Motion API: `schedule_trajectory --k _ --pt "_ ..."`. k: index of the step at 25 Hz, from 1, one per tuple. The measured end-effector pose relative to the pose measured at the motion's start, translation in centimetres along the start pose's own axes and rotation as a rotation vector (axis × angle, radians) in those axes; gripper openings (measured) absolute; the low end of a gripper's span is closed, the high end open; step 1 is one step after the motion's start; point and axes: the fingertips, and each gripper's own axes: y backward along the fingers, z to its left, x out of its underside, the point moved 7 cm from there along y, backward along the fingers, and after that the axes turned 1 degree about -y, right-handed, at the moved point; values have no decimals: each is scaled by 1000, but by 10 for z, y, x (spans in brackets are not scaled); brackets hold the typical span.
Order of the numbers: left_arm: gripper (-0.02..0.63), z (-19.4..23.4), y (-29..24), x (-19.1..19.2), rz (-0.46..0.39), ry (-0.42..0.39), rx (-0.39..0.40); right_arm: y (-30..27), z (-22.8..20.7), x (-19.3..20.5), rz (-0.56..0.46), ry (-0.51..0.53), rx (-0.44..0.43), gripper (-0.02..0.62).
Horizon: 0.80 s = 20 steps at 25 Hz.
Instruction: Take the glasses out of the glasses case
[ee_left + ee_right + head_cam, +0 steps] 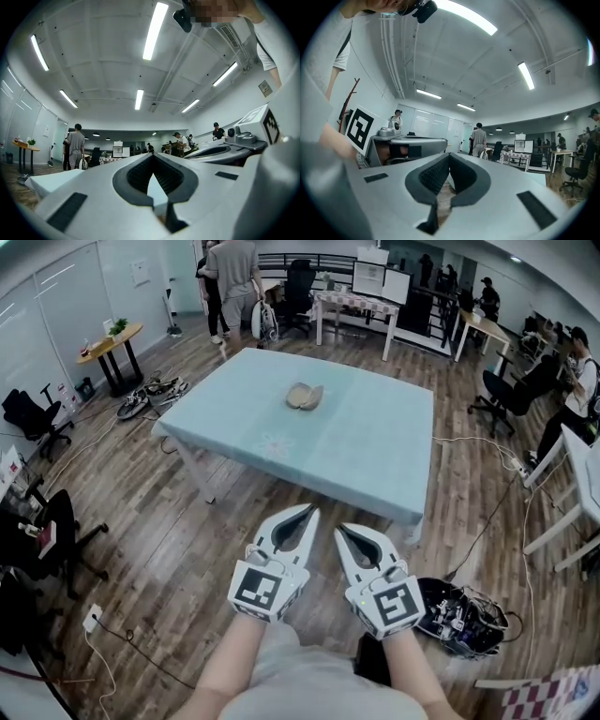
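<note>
A tan glasses case lies near the far middle of the table with the light blue cloth; at this distance I cannot tell whether glasses are in it. Both grippers are held low, close to my body and short of the table's near edge, well away from the case. My left gripper is shut, its tips meeting with nothing between them. The right gripper is likewise shut and empty. The case does not show in either gripper view.
Wooden floor surrounds the table. A dark bag with cables lies on the floor at my right. Office chairs, a round side table, shoes, white desks and several people stand around the room.
</note>
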Motion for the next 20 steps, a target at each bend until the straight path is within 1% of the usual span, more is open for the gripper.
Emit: schedule_trajectory --k 3,7,10,13,18,20 --pt "9 17 -8 5 -1 5 4 -17 -3 4 -3 -2 -11 8" --pt "8 38 -21 11 0 8 20 -40 -13 0 8 -20 38 8" --pt "9 52 -32 14 0 6 31 -55 -18 8 -6 -6 28 8" --pt "9 67 -41 17 -1 8 43 -70 -24 9 -3 -7 42 8" --pt "9 97 -52 20 -10 22 40 -100 -27 10 15 2 42 8" --pt "9 108 -56 22 -16 34 36 -110 -28 10 26 -3 57 8"
